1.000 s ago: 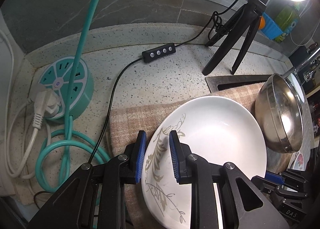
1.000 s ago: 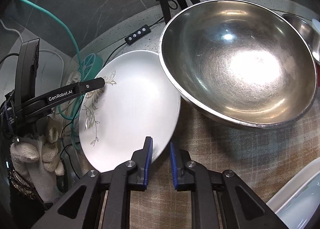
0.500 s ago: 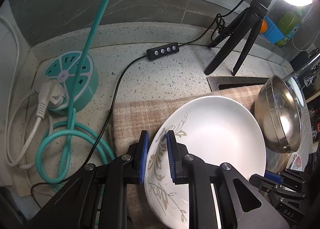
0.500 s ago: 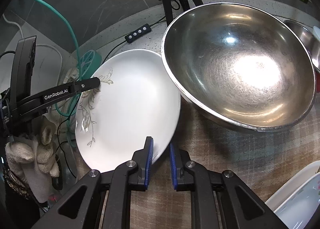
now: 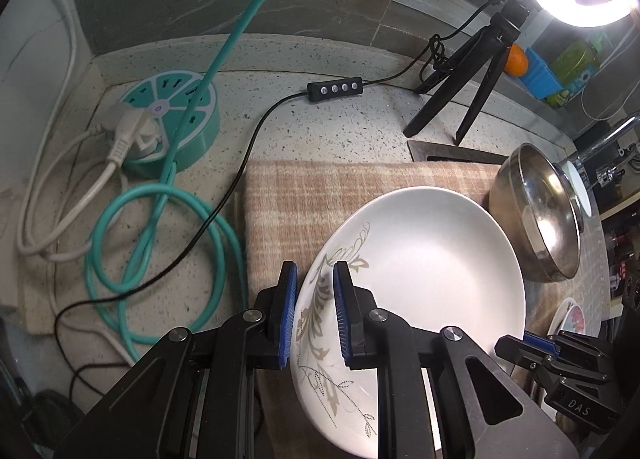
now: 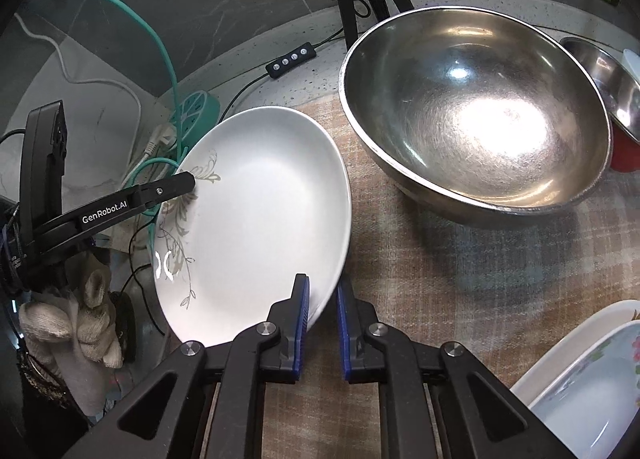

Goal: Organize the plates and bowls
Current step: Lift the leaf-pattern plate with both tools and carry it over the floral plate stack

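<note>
Since a second ago the white plate with a grey leaf pattern [image 5: 424, 267] has drawn away from the large stainless steel bowl [image 6: 476, 115]; a strip of plaid cloth [image 6: 460, 259] now shows between them. I hold the plate at both sides, tilted above the cloth: my left gripper [image 5: 314, 315] is clamped on its patterned rim, and my right gripper [image 6: 322, 329] pinches the opposite plain edge. Behind the cloth sit a round teal power strip [image 5: 172, 127] and a black tripod [image 5: 468, 87].
</note>
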`<state>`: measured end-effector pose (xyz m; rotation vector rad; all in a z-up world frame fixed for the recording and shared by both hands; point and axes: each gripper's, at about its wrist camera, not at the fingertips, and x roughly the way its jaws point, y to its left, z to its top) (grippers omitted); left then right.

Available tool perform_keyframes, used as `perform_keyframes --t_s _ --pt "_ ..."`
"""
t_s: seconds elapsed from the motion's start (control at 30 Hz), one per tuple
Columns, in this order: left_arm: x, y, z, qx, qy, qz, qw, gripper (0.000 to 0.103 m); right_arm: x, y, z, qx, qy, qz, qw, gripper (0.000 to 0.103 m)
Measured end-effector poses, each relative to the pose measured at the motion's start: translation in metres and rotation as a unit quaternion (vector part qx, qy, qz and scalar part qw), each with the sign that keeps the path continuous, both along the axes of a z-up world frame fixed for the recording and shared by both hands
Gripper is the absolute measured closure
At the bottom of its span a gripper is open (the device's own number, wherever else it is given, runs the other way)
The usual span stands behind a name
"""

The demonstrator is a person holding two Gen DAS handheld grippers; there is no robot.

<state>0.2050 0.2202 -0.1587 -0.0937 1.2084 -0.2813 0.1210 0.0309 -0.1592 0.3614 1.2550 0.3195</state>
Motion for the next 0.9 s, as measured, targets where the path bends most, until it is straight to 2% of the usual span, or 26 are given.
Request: perform_keyframes --t_s 0.47,0.9 --pt "-0.057 -0.009 0.036 -0.013 -0.016 0.025 0.9995 0.087 -0.028 -0.022 0.029 0.02 -0.013 0.023 0.999 0.091" --pt "-0.112 -0.054 0.056 -0.041 -0.028 0.036 0.9982 0.087 -0.064 -0.082 0.042 0.032 -0.015 0.033 0.999 0.091"
